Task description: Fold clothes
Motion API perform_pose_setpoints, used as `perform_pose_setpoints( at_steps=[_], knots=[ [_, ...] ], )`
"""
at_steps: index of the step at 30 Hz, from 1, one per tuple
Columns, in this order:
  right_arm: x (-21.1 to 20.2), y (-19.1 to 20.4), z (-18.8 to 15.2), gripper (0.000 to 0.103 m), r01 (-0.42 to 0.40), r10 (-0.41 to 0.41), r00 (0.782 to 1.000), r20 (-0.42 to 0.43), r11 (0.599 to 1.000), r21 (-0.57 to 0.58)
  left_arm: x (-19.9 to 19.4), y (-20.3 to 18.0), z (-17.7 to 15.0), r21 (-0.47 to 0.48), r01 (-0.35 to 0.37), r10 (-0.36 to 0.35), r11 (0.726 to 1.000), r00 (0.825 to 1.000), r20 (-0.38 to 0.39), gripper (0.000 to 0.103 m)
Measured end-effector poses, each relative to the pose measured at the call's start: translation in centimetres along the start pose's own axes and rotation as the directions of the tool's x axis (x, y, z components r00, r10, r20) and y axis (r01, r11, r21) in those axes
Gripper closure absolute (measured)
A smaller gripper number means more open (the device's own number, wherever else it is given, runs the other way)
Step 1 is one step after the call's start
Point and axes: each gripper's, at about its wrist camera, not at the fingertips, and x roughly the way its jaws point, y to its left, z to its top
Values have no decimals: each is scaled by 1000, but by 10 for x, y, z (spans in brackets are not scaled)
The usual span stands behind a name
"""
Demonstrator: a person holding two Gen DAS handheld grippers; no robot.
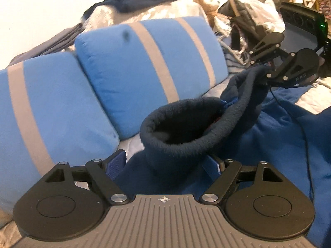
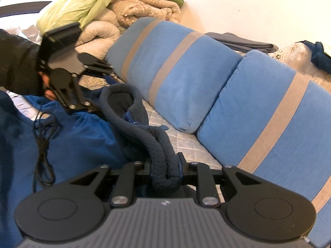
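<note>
A blue fleece garment (image 1: pixel 269 136) with a dark navy collar (image 1: pixel 180 122) lies on a quilted bed; it also shows in the right wrist view (image 2: pixel 82 140). My left gripper (image 1: pixel 171 163) has its jaws wide apart with the collar and blue fabric lying between them. In the right wrist view it (image 2: pixel 103 111) reaches the far end of the collar (image 2: pixel 124 97). My right gripper (image 2: pixel 165 171) is shut on the rolled navy collar edge. In the left wrist view it (image 1: pixel 262 76) pinches the collar's far end.
Two blue pillows with grey stripes (image 1: pixel 144 62) (image 2: pixel 258 128) lean along the wall behind the garment. Folded quilts (image 2: pixel 124 10), a grey folded cloth (image 2: pixel 244 43) and other clothes (image 1: pixel 132 2) lie beyond. A black cable (image 2: pixel 43 148) hangs over the garment.
</note>
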Motion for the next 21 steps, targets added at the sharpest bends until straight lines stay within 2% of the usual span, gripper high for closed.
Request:
perform_pose_setpoints(
  at_steps=[5,7,8,9,12,15,17,18,20,21],
  knots=[
    [-4,-6,-2,82,-33,34,999,-12,999,22,15,6,5,-12,110,-109,994,993,40,27],
    [-5,-8,-3,82,-45,45,999,-15,998,39,18,7,8,-18,152,-151,988,987,53,40],
    [-5,-9,-3,82,-48,49,999,-16,998,49,18,6,9,-25,163,-161,986,985,55,43],
    [-5,-10,-4,82,-50,51,999,-16,997,59,19,4,11,-33,171,-169,985,984,57,51],
    [-3,-13,-5,81,-46,47,999,-20,996,75,18,2,18,-73,168,-168,983,986,18,74],
    [-1,-14,-5,81,-34,35,999,-10,994,106,14,-7,25,-63,137,-137,989,991,0,89],
    [1,-15,-6,80,-25,26,1000,-2,991,131,11,-13,29,-47,109,-110,993,994,-10,91],
    [1,-15,-6,78,-21,21,1000,1,989,148,10,-15,29,-40,96,-97,995,995,-16,91],
    [1,-15,-8,62,-2,1,1000,7,984,177,8,-15,30,-45,80,-81,996,997,-19,91],
    [1,-15,-9,48,8,-10,1000,10,982,191,7,-15,31,-48,75,-76,996,997,-21,91]
  ],
)
